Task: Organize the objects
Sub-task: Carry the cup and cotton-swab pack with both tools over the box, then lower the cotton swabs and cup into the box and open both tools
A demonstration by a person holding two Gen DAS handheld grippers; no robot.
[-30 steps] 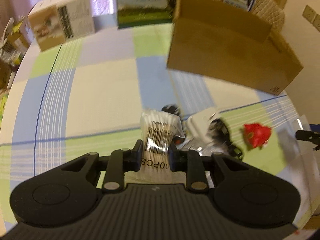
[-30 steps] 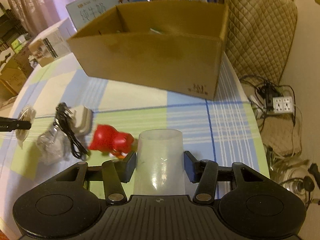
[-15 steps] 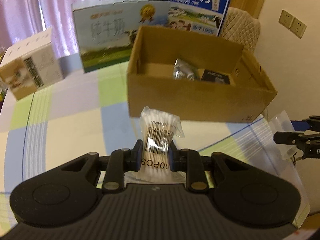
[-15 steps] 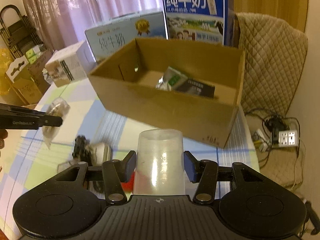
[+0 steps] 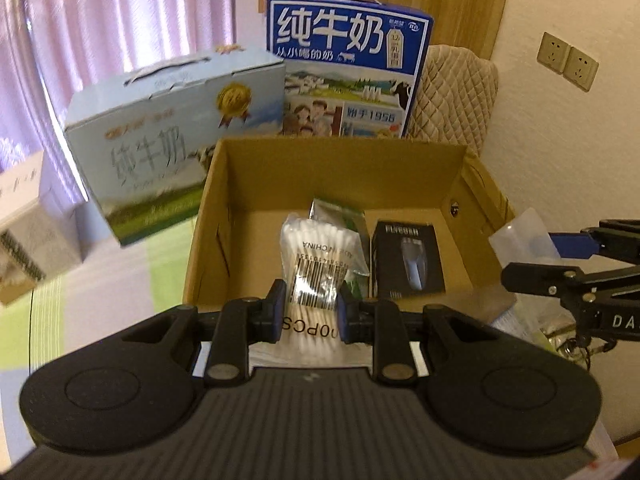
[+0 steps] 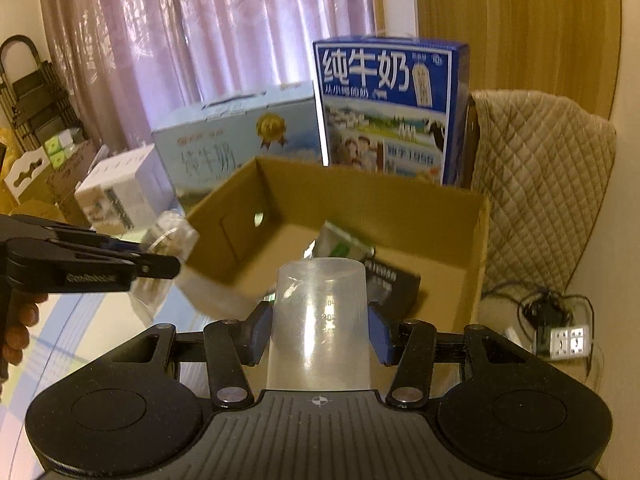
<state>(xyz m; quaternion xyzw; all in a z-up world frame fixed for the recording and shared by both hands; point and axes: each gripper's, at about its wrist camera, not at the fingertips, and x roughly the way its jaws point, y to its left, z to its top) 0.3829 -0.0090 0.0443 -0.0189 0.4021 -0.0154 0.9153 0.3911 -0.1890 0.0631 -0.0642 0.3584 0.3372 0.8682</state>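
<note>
My left gripper (image 5: 310, 312) is shut on a clear pack of cotton swabs (image 5: 316, 256) and holds it above the near edge of an open cardboard box (image 5: 248, 176). The box holds a black carton (image 5: 406, 258) and a green-and-silver packet (image 5: 340, 216). My right gripper (image 6: 318, 336) is shut on a clear plastic measuring cup (image 6: 320, 316), held upside down over the near wall of the same box (image 6: 472, 272). In the right wrist view the left gripper (image 6: 160, 266) shows at the left with the swab pack (image 6: 164, 252).
Two milk cartons stand behind the box: a pale blue one (image 5: 168, 136) and a dark blue one (image 5: 348, 64). A white box (image 5: 24, 232) sits at the far left on the checked tablecloth (image 5: 120, 280). A quilted chair (image 6: 544, 176) and a floor power strip (image 6: 568, 342) are to the right.
Both grippers have moved up and toward the cardboard box with their loads. The box interior now lies right below them, and the table items at the front have left view.
</note>
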